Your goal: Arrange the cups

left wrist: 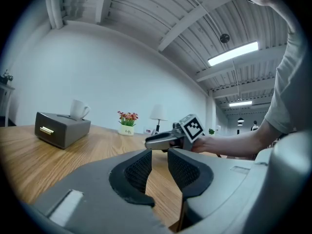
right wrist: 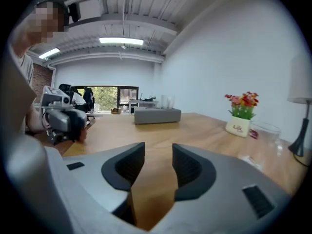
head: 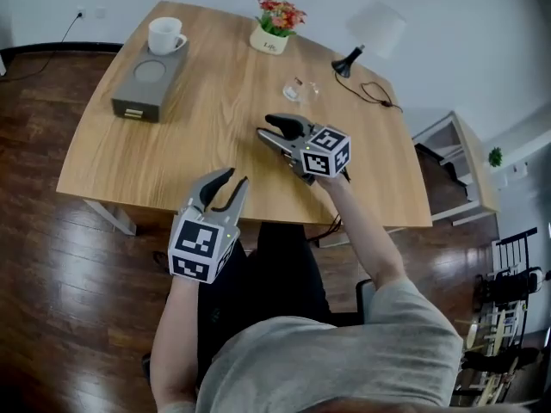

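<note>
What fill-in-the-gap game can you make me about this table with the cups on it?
1. The white mug stands on top of the grey ____.
2. The pot near the far edge holds red and orange ____.
3. The clear glass rests on the wooden ____.
4. The jaws of the right gripper stand apart with ____ between them.

Missing words: box; flowers; table; nothing.
</note>
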Demonstrator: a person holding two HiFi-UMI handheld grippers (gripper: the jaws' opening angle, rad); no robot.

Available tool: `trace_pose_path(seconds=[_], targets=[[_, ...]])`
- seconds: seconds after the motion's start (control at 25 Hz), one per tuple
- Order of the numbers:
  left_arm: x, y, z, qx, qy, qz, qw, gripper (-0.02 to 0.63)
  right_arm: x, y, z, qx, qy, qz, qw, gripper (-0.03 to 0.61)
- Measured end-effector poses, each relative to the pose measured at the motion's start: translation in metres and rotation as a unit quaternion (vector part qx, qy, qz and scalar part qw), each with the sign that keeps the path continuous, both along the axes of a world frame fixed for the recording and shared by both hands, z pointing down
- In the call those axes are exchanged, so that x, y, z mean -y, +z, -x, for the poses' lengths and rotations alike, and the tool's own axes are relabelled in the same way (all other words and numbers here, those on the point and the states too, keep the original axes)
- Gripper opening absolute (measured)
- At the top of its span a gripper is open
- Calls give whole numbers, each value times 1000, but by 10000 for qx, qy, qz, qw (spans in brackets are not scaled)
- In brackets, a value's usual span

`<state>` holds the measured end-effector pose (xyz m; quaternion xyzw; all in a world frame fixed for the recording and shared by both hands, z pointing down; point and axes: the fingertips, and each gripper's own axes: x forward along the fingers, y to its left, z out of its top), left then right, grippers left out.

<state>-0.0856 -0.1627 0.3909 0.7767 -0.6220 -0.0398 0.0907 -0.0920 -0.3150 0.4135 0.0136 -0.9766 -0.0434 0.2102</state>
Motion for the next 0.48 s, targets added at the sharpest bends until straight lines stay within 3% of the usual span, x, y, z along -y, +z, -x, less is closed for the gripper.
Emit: trace_pose_path(seconds=[0.12, 0.32, 0.48], targets=[[-1, 2, -1, 237, -73, 65, 9997, 97, 17, 11, -54, -151, 342, -125, 9992, 167], [4, 10, -7, 560, -195, 147, 9981, 98, 61, 8, -106, 140, 1025, 84, 9946, 167], [5, 14, -5, 878, -58, 220, 9959, 97, 105, 1, -126, 474, 1978, -36, 9791, 169]])
